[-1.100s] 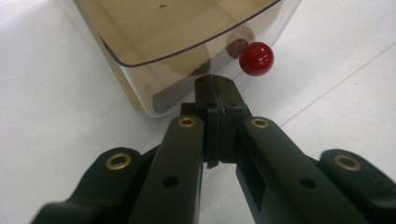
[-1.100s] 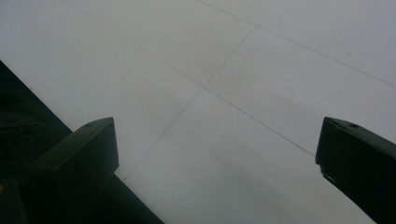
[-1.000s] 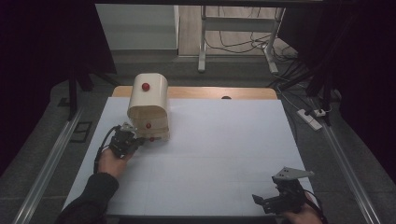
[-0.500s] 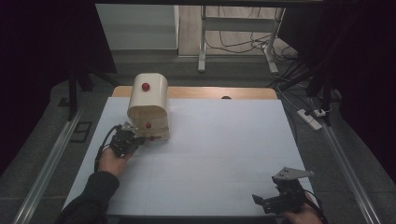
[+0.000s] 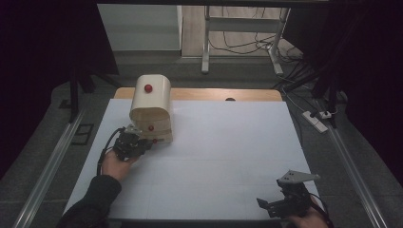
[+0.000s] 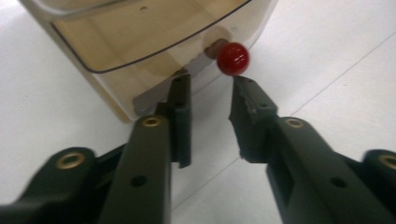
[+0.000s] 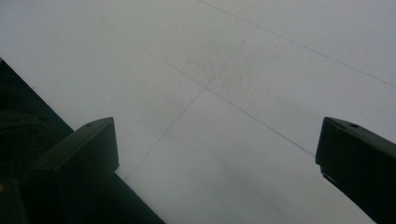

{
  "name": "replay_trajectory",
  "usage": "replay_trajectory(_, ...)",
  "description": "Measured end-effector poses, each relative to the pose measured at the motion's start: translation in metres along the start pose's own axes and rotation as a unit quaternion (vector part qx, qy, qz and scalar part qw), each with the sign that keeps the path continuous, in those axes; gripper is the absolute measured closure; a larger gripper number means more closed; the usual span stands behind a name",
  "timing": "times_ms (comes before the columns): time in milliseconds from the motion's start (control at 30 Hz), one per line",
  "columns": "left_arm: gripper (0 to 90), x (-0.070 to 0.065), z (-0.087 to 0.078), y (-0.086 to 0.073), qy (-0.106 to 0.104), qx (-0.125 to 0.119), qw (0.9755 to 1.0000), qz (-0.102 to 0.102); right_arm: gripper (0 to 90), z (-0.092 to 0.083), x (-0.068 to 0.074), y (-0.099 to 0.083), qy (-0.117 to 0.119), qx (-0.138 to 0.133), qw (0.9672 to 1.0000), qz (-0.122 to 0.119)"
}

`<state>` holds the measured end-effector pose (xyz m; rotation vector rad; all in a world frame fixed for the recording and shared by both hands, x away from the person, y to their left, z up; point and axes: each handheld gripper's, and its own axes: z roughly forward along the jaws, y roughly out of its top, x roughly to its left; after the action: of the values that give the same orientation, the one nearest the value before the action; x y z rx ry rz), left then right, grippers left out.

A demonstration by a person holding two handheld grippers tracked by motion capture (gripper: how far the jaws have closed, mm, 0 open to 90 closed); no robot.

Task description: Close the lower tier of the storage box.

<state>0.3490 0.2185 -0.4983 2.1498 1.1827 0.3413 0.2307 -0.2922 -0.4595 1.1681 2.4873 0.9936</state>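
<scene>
On the white table [image 5: 223, 156] the cream roll-top bread box [image 5: 151, 107] stands at far left, my left gripper [image 6: 210, 100] part-open just short of its lower red knob [image 6: 233, 58], perhaps touching, my right gripper [image 7: 215, 154] wide open, empty, near the front-right edge.

Cream bread box [image 5: 151, 107] w/ red knob [image 6: 232, 58], upright, far-left on white table [image 5: 228, 156].
</scene>
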Motion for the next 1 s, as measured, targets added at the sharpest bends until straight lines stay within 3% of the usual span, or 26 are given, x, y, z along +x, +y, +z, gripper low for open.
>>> replay_trajectory(433, 40.5, -0.006, -0.001, 0.001, -0.021, -0.001, 0.9998, 0.005, 0.0, 0.0, 0.0, 0.0, 0.001, 0.0, 1.0, -0.002)
replay_trajectory(700, 25.0, -0.005, -0.007, 0.001, -0.027, -0.012, 0.9995, -0.012, 0.0, 0.0, 0.0, 0.0, 0.003, -0.001, 1.0, -0.003)
replay_trajectory(1000, 14.4, -0.006, -0.013, -0.002, -0.051, -0.017, 0.9985, -0.014, 0.0, 0.0, 0.0, 0.0, 0.004, -0.001, 1.0, -0.003)
